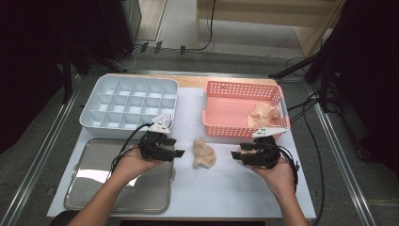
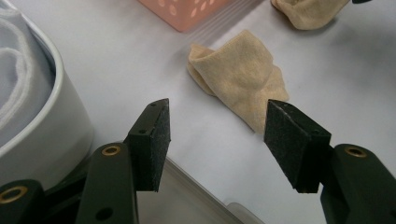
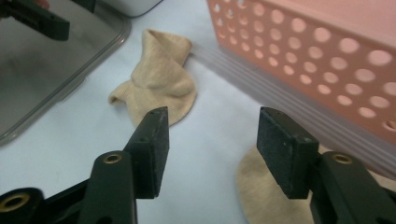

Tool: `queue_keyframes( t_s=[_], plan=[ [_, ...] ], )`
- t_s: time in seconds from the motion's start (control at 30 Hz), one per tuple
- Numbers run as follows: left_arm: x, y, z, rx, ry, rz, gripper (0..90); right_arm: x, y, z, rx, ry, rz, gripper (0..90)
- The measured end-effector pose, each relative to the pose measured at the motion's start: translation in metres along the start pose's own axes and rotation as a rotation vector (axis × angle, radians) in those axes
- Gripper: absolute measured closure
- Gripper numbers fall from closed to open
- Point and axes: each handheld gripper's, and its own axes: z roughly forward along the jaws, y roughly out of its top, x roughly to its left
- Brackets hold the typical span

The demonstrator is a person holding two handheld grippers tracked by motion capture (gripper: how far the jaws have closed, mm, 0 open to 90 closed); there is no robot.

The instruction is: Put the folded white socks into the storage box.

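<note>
A crumpled beige sock (image 1: 203,153) lies on the white table cover between my two grippers. In the left gripper view this sock (image 2: 238,79) is just beyond the open jaws of my left gripper (image 2: 217,126), which hold nothing. My right gripper (image 3: 212,135) is open too, with its pads apart and pressing on nothing. The same sock (image 3: 159,84) lies ahead of its left jaw. A second beige sock (image 3: 264,191) rests on the table under its right jaw. In the high view, my left gripper (image 1: 179,147) and right gripper (image 1: 237,150) face each other across the sock.
A pink perforated basket (image 1: 226,126) at the back right holds more beige socks (image 1: 262,115). A white divided organiser (image 1: 94,120) stands at the back left with a white cloth item (image 1: 163,118) in its near corner. A metal tray (image 1: 94,193) lies at the front left.
</note>
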Motion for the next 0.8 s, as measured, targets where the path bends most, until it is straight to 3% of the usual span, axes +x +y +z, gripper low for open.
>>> queue_keyframes(
  t_s=[0.13, 0.23, 0.63, 0.8],
  plan=[
    [0.000, 0.000, 0.000, -0.001, 0.002, -0.002, 42.3, 0.008, 0.000, 0.005, 0.004, 0.024, -0.027, 55.4],
    [0.000, 0.000, 0.000, -0.001, 0.002, -0.001, 42.3, 0.014, 0.001, 0.010, -0.001, 0.018, -0.052, 51.9],
    [0.000, -0.002, -0.001, -0.005, 0.007, 0.002, 42.3, 0.026, 0.007, 0.028, -0.005, -0.006, -0.035, 56.6],
    [0.001, -0.004, -0.003, -0.011, 0.013, -0.004, 42.3, 0.027, 0.008, 0.034, 0.006, 0.008, -0.034, 57.5]
  ],
)
